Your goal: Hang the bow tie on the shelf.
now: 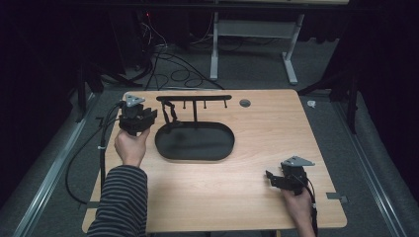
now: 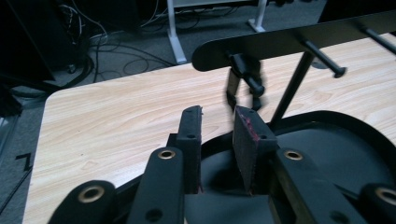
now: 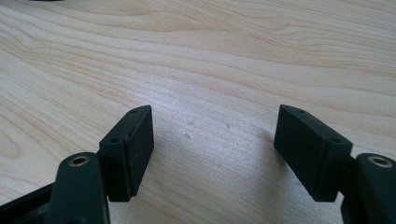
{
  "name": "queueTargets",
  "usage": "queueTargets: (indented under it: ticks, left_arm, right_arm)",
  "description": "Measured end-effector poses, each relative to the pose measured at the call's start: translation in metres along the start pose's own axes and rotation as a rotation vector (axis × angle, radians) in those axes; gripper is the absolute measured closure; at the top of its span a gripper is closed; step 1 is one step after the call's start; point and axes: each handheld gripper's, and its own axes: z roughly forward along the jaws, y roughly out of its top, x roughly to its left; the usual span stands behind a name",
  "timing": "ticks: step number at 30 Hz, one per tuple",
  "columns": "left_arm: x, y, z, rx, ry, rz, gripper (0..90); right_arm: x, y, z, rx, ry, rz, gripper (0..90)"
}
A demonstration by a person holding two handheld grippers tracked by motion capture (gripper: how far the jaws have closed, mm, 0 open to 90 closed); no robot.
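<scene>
A small black hanging item [image 2: 243,86] already dangles from the black metal peg rack [image 1: 193,98], upper centre, the left gripper [image 2: 219,122] parted just short of it, right gripper [image 3: 212,135] spread wide, empty.

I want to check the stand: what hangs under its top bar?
Under the top bar, a small black strap-like item hangs from the leftmost peg, above the black oval tray. Its exact kind is blurred.

Two black handheld grippers, striped sleeve

Left gripper [image 1: 146,116] and right gripper [image 1: 271,178]: grey three-cornered top plates, brass-ringed screw holes, trailing black cables; left sleeve [image 1: 121,200] dark-grey striped.
</scene>
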Motion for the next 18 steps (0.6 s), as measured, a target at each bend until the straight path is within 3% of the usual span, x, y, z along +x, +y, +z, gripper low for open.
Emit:
queueTargets:
  ticks: [18]
  left_arm:
    - [0.0,-0.01,-0.014,-0.007,-0.019,0.006,66.4]
  right_arm:
    - [0.0,0.0,0.0,0.0,-0.001,0.001,30.0]
